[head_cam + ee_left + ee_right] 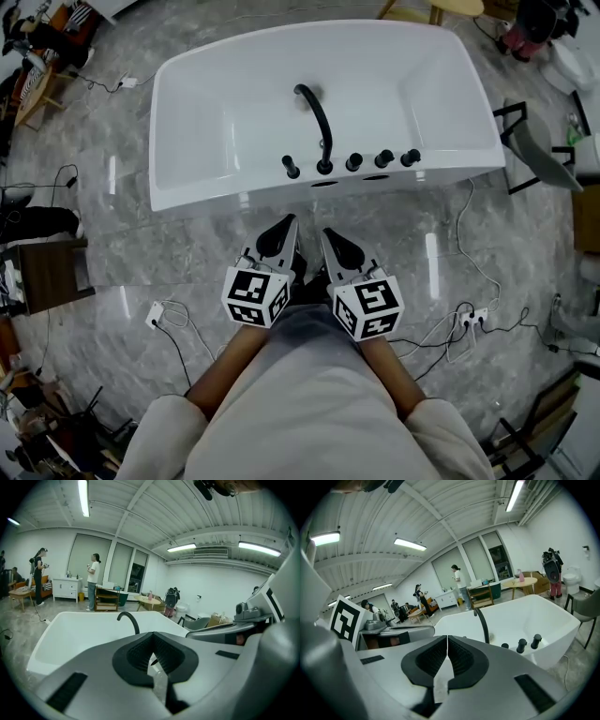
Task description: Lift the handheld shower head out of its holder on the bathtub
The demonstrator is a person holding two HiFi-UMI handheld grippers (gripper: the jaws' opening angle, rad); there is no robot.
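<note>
The left gripper (284, 228) and right gripper (336, 242), both clenched on nothing, pointed at the bathtub (187, 94). On its near rim the shower head (292, 167), seemingly the slim upright post left of the spout (319, 122), stood nearer the left gripper.

Bright, even light falls from long ceiling tubes (84, 498), which throw pale streaks of glare on the glossy marble floor (187, 253) and leave only a soft shadow beneath the white bathtub (234, 112), itself almost washed out. All 3 views are fisheye, so straight lines bow toward the edges, and both gripper views fade to black in their corners; far-off figures (93, 581) look soft.
</note>
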